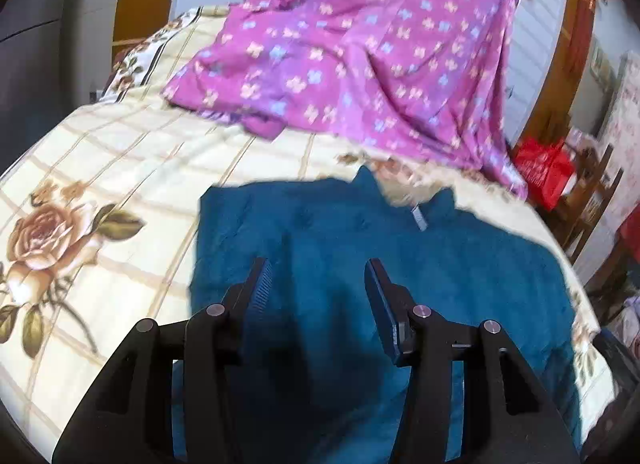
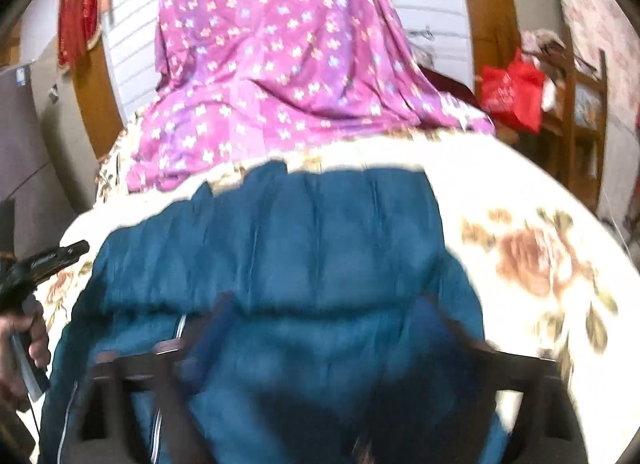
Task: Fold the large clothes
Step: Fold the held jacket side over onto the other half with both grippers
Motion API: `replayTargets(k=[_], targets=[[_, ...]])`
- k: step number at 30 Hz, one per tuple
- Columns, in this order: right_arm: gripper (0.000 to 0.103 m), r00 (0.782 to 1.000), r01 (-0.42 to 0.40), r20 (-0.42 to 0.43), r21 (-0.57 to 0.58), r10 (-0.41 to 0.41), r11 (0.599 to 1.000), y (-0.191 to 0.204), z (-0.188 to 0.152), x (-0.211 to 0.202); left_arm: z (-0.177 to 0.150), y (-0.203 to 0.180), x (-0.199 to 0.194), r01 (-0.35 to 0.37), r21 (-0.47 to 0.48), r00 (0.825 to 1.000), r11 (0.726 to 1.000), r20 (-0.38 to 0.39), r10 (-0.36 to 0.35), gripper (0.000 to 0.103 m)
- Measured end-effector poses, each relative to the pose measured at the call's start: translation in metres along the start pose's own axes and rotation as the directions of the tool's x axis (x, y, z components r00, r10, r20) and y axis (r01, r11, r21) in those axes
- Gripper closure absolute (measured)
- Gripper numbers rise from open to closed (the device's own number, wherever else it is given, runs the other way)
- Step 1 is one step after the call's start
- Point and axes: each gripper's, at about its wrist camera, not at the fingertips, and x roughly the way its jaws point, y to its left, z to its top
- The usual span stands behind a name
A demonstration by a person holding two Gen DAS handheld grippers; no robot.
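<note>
A large teal padded jacket (image 1: 360,256) lies spread on the bed, collar with a white label toward the far side. My left gripper (image 1: 318,272) hovers over the jacket with its jaws wide apart and nothing between them. In the right wrist view the jacket (image 2: 304,240) fills the lower middle. My right gripper (image 2: 324,316) is motion-blurred over it; its fingers look spread apart, with jacket cloth showing between them. The left gripper (image 2: 52,256) shows at the left edge of the right wrist view, held in a hand.
The bed has a cream checked cover with rose prints (image 1: 100,152). A purple butterfly-print sheet (image 1: 360,44) is heaped at the far side. A red bag (image 1: 540,168) and a wooden chair (image 1: 588,200) stand to the right of the bed.
</note>
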Motion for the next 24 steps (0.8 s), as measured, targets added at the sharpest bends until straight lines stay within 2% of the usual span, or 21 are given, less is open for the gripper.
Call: replayTargets(k=[1,4,5,7,8,10,11,14,16,18,20,22,24], targets=[[0.050,1.000,0.009,-0.003,-0.020,-0.009,1.000,0.000,0.010,0.007,0.001,-0.005,0.003,0.013,0.005,1.000,1.000,-0.001,-0.013,0.055],[0.051,1.000,0.003,-0.017,-0.082,-0.005,0.997,0.009,0.038,0.034,0.001,-0.027,0.030,0.053,0.027,0.997,0.998,-0.054,-0.052,0.055],[0.051,1.000,0.006,-0.020,-0.104,-0.008,0.995,0.011,0.043,0.044,-0.002,-0.032,0.043,0.040,0.034,0.996,0.999,-0.083,-0.037,0.055],[0.051,0.996,-0.005,-0.084,-0.116,-0.005,0.993,0.005,0.048,0.075,-0.013,-0.038,0.069,-0.057,0.077,0.986,0.995,-0.153,0.069,0.055],[0.051,0.990,0.009,-0.136,-0.121,-0.026,0.993,-0.003,0.044,0.094,-0.021,-0.037,0.079,-0.082,0.092,0.978,0.992,-0.185,0.098,0.054],[0.050,0.978,0.040,-0.200,-0.118,-0.063,0.992,-0.021,0.030,0.117,-0.034,-0.037,0.083,-0.080,0.121,0.979,0.989,-0.178,0.101,0.054],[0.049,0.971,-0.003,-0.236,-0.102,-0.021,0.995,-0.032,0.020,0.127,-0.036,-0.037,0.083,-0.075,0.129,0.979,0.989,-0.179,0.097,0.054],[0.043,0.961,-0.036,-0.276,-0.042,0.023,0.998,-0.054,0.010,0.137,-0.030,-0.037,0.080,-0.068,0.138,0.978,0.988,-0.187,0.093,0.054],[0.044,0.947,-0.023,-0.320,-0.049,0.006,0.999,-0.052,0.017,0.136,-0.016,-0.035,0.065,-0.077,0.118,0.988,0.990,-0.127,0.092,0.054],[0.044,0.961,-0.009,-0.275,-0.053,-0.006,0.999,-0.047,0.034,0.122,-0.001,-0.034,0.048,-0.062,0.083,0.997,0.995,-0.036,0.065,0.054],[0.044,0.990,-0.026,-0.141,-0.046,0.019,0.999,-0.038,0.057,0.100,0.011,-0.037,0.046,-0.073,0.066,0.997,0.995,-0.002,0.073,0.054],[0.044,0.998,-0.027,-0.056,-0.024,0.026,0.999,-0.031,0.074,0.093,0.016,-0.041,0.059,-0.092,0.085,0.995,0.992,-0.022,0.095,0.054],[0.043,0.999,-0.023,-0.034,-0.003,0.022,1.000,-0.023,0.089,0.106,0.014,-0.046,0.084,-0.096,0.111,0.991,0.989,-0.084,0.106,0.054]])
